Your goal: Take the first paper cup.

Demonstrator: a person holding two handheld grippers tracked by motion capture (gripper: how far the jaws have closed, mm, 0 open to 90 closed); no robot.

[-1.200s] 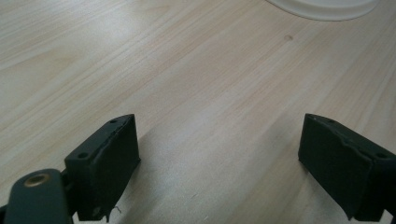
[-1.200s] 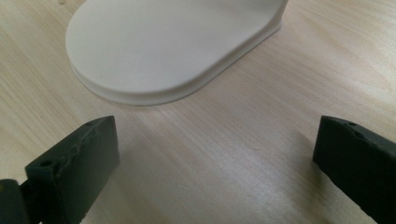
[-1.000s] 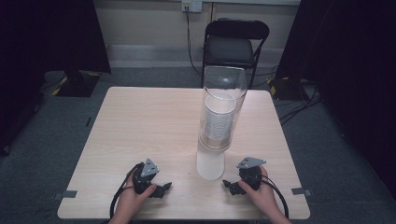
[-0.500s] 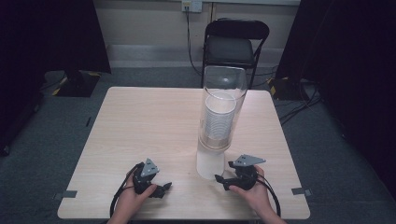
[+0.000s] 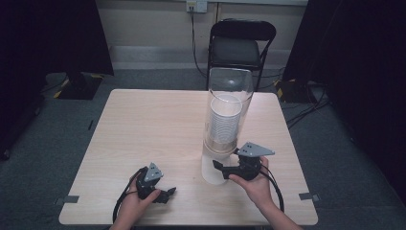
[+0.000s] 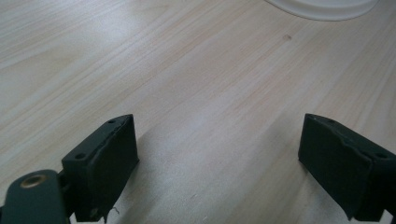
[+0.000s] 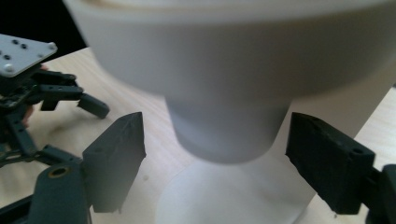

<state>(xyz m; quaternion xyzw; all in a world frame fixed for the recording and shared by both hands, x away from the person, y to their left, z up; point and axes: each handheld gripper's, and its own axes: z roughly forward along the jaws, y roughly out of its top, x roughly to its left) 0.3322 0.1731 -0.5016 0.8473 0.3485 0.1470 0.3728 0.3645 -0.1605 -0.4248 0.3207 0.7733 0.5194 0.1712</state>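
Right claw (image 5: 219, 166) is at the base of the cup dispenser (image 5: 225, 124), near the front-right of the worktop (image 5: 143, 124). Jaws are apart — in the right gripper view they sit either side of the white stem (image 7: 224, 135), the left one clear of it; whether the right one touches, I cannot tell. The dispenser is a tall clear tube on a white pedestal, upright, with a stack of white cups (image 5: 225, 120) inside. Its wide collar overhangs the jaws in the right gripper view.

Left claw (image 5: 165, 194) rests low on the worktop at front-left, well apart from the dispenser. Jaws spread wide, holding nothing — bare wood between them in the left gripper view, with the edge of the white pedestal (image 6: 322, 7) at the top of that view. The left claw also shows at the left of the right gripper view (image 7: 70, 100).

Black folding chair (image 5: 242, 45) stands behind the worktop.
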